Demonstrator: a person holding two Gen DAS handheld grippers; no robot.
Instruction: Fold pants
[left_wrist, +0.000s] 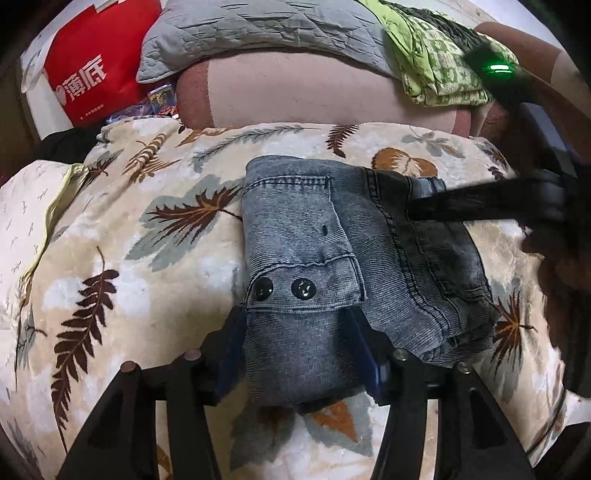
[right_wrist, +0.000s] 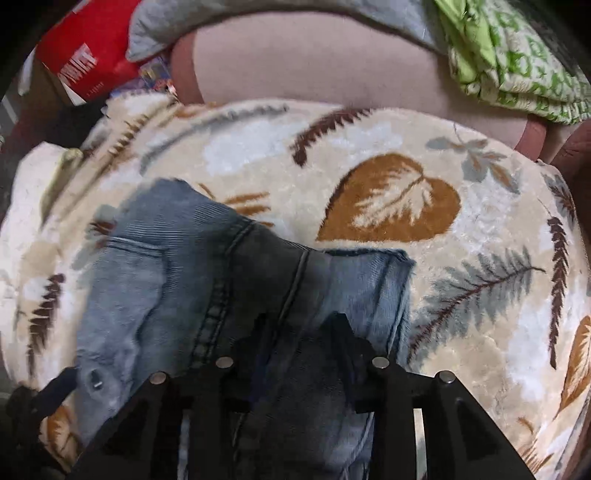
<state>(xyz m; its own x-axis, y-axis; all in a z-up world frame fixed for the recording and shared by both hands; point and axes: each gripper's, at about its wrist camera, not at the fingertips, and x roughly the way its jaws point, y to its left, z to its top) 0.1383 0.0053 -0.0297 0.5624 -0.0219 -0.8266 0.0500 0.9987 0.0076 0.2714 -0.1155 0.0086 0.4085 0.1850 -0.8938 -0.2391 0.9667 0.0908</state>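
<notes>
While the folded denim pants lie on the leaf-print blanket, the left gripper stands about half open, its blue pads flanking the near fold (contact unclear). The right gripper is narrowly parted over the waistband end, fabric between its tips.

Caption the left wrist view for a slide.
Left gripper straddles folded grey denim pants on a leaf-print blanket.
</notes>
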